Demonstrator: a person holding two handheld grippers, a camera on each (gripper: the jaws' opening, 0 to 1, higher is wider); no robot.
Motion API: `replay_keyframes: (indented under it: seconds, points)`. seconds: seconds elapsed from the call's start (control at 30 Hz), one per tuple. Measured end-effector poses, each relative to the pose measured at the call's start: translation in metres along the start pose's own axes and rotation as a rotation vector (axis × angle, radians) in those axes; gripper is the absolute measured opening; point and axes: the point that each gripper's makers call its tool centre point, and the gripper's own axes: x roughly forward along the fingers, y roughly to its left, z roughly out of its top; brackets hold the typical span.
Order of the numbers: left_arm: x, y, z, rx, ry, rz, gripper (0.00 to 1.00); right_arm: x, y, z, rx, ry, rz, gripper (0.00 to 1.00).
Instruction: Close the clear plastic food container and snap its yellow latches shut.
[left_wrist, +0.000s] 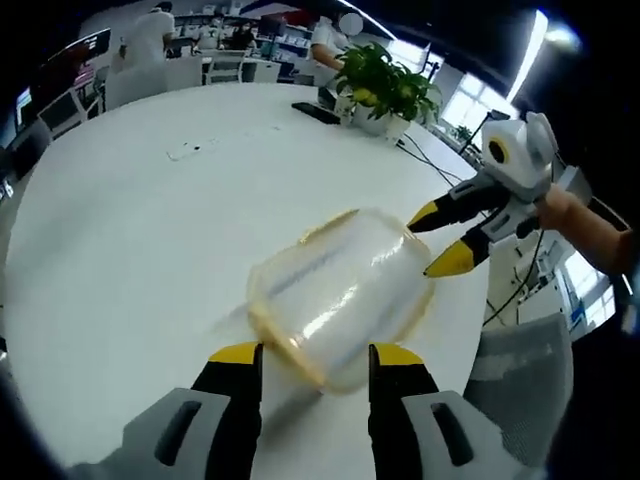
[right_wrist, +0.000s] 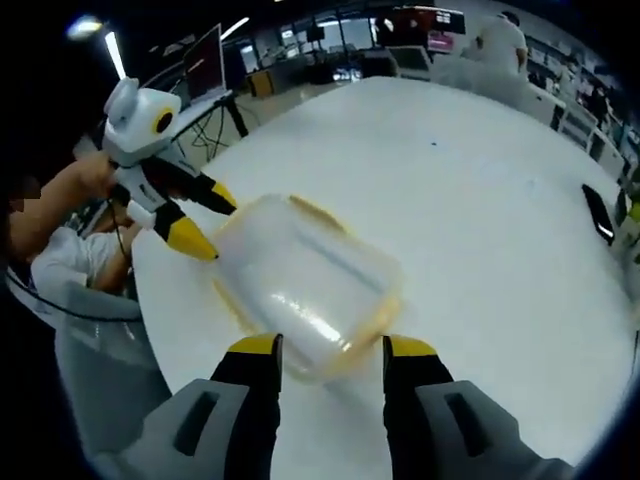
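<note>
The clear plastic container (left_wrist: 340, 300) with a yellow rim lies on the white round table (left_wrist: 150, 230), near its edge. My left gripper (left_wrist: 316, 355) is open, and the container's near end sits between its yellow tips. From the right, my right gripper (left_wrist: 445, 240) reaches in, open, its tips at the container's far corner. In the right gripper view the same container (right_wrist: 305, 285) lies just ahead of my open right gripper (right_wrist: 332, 347), while the left gripper (right_wrist: 205, 218) stands at its far end. A yellow latch (right_wrist: 315, 212) shows along one side; whether it is snapped I cannot tell.
A potted plant (left_wrist: 385, 90) and a black flat object (left_wrist: 315, 112) stand at the table's far side. A grey chair (left_wrist: 520, 370) is beside the table edge. A person's hand (left_wrist: 570, 215) holds the right gripper. People and desks fill the background.
</note>
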Motion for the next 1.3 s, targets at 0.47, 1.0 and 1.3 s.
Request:
replay_keyframes:
  seconds: [0.47, 1.0, 1.3]
  points:
    - [0.004, -0.001, 0.003, -0.025, 0.003, 0.017, 0.38, 0.006, -0.002, 0.005, 0.098, 0.000, -0.051, 0.36]
    - [0.005, -0.002, 0.000, -0.091, 0.028, 0.035, 0.36, 0.004, 0.000, 0.009, 0.131, -0.014, -0.069, 0.32]
    - [0.002, -0.002, -0.004, -0.094, 0.035, 0.036, 0.37, 0.006, 0.005, 0.006, 0.130, -0.012, -0.063, 0.33]
